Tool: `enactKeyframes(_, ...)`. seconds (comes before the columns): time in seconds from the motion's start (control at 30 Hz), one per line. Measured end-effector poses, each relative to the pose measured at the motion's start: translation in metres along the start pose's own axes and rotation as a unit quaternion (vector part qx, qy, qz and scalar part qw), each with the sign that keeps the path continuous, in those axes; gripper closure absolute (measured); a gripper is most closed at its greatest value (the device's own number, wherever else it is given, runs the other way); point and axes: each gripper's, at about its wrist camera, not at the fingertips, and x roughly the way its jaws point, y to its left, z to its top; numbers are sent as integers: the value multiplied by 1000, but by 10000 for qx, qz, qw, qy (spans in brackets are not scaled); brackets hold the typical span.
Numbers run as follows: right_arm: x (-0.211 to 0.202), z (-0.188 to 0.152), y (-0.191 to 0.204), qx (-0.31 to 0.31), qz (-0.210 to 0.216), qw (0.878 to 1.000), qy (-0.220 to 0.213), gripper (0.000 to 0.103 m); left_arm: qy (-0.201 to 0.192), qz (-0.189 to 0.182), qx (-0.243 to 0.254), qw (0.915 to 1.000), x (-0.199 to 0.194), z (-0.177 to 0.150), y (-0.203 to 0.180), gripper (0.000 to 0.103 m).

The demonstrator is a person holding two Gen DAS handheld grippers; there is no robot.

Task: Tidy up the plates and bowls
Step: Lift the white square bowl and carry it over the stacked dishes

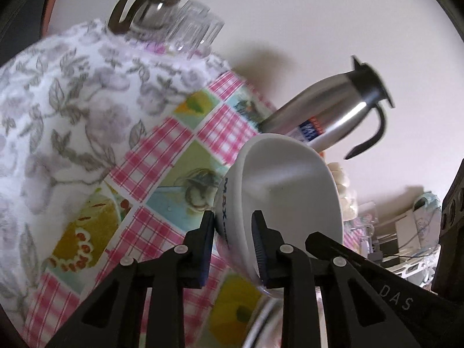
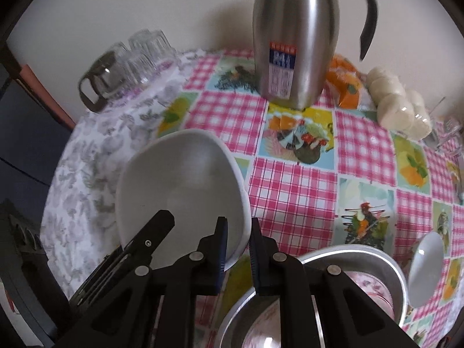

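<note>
Glossy white ceramic bowl (image 2: 179,185); brushed steel flask (image 2: 293,37); clear glass cups (image 2: 148,49); matt black plastic claws; shiny vinyl-looking tabletop (image 2: 293,191) cover.

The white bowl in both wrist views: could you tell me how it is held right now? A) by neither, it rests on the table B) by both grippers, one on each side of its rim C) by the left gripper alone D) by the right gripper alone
B: the left gripper pinches the white bowl at its rim, and in the right wrist view the right gripper pinches the opposite edge.

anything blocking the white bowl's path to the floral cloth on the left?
Nothing visible. Both grippers, left and right, clamp the white bowl by its rim, above the floral cloth's edge. The glasses sit at its far end.
</note>
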Motion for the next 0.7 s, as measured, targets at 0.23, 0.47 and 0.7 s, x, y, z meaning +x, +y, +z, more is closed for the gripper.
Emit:
enactKeyframes(0.23, -62, -18, 0, -24, 100, 9990, -440, 87, -315, -142, 336, 9988, -58, -5, -29, 76)
enactKeyframes(0.47, -119, -46, -14, 178, 334, 9958, -834, 87, -571, -146, 804, 9950, -100, -22, -66, 76)
enactKeyframes(0.7, -152, -77, -38, 272, 341, 9924, -1151, 87, -613, -293, 1184, 9906, -115, -44, -97, 76)
